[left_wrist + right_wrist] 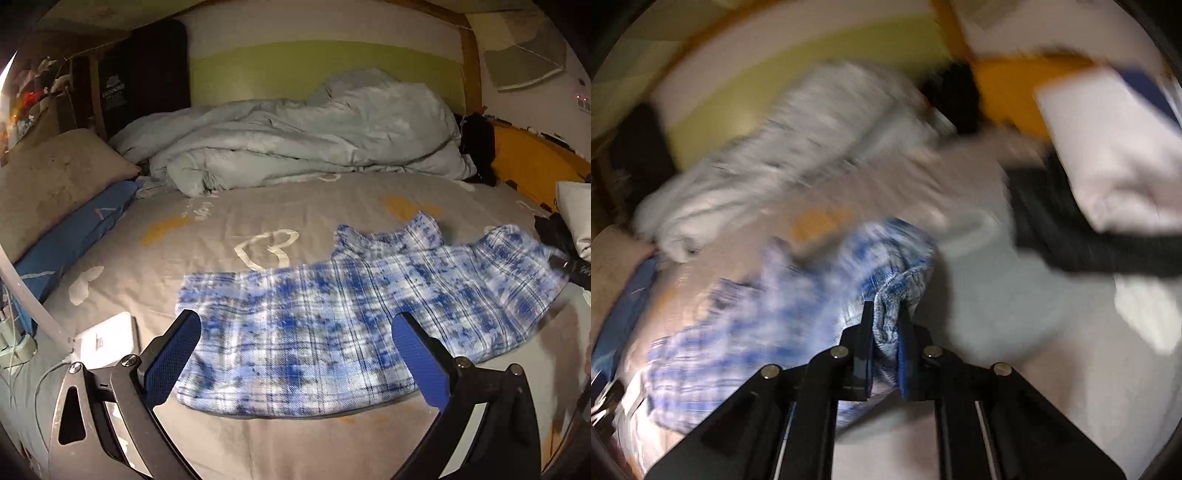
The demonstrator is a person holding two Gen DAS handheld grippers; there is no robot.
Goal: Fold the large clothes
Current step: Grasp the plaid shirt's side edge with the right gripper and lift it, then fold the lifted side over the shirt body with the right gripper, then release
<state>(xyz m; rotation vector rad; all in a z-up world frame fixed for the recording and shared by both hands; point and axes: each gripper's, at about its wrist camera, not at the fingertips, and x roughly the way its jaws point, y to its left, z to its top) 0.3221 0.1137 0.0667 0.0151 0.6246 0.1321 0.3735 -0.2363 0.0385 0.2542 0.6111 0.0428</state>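
Left wrist view: a blue-and-white plaid flannel shirt (332,317) lies flat on the grey bed sheet (207,236), long axis running left to right, collar toward the crumpled duvet (295,144). Left tongs (295,354) gape wide, empty above it. Right tongs (886,314) pinch a bunched shirt fold.

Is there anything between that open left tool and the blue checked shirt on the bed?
Nothing visible. The left tool hangs open right over the near part of the shirt, with only air between. The shirt lies on bare sheet; the quilt is heaped behind it. The right tool is already shut on the shirt's cloth.
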